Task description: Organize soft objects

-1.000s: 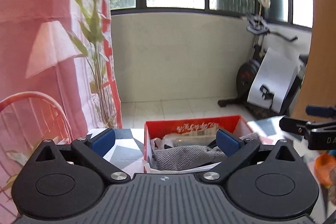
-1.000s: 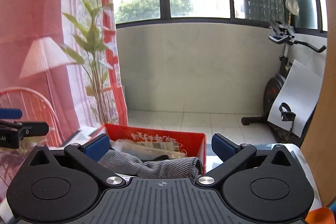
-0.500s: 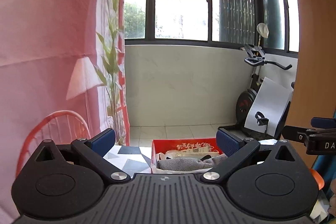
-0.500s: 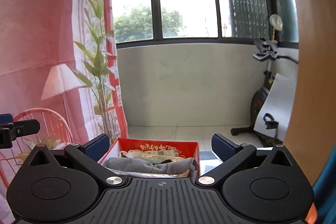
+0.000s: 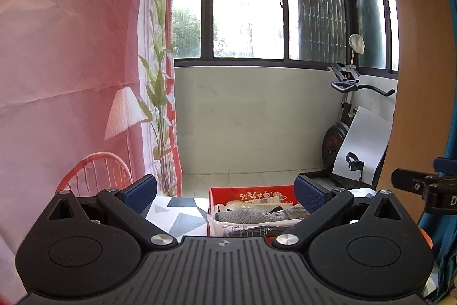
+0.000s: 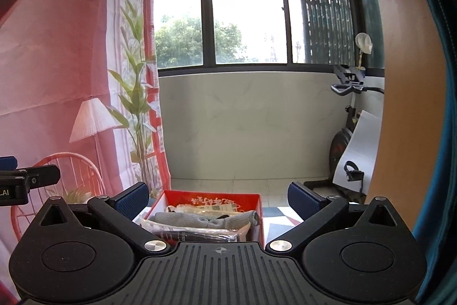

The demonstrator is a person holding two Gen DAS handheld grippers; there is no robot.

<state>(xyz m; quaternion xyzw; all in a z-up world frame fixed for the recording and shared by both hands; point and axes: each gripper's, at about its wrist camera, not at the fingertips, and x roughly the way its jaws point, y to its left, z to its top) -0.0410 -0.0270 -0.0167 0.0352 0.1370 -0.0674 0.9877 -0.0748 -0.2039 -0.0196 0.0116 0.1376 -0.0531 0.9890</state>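
Note:
A red box [image 5: 251, 193] [image 6: 211, 197] sits on a table with a triangle-patterned cloth [image 5: 177, 215]. Inside lie a grey mesh cloth [image 5: 257, 216] [image 6: 200, 219], plastic-wrapped packets [image 6: 200, 209] and a dark packet [image 6: 197, 235]. My left gripper [image 5: 225, 190] is open and empty, raised well back from the box. My right gripper [image 6: 218, 195] is likewise open with nothing between its fingers, the box showing low between them. The right gripper's tip [image 5: 422, 185] appears at the right edge of the left wrist view, and the left gripper's tip [image 6: 25, 182] at the left edge of the right wrist view.
A pink printed backdrop [image 5: 71, 76] with a lamp, chair and plant hangs on the left. A wooden panel [image 5: 417, 76] and blue fabric [image 6: 440, 133] stand on the right. An exercise bike [image 5: 345, 139] is beyond, below dark-framed windows. An orange object [image 5: 426, 236] lies at the right.
Both grippers have pulled back and up from the box, which now looks smaller and lower in both views. Both stayed open and empty.

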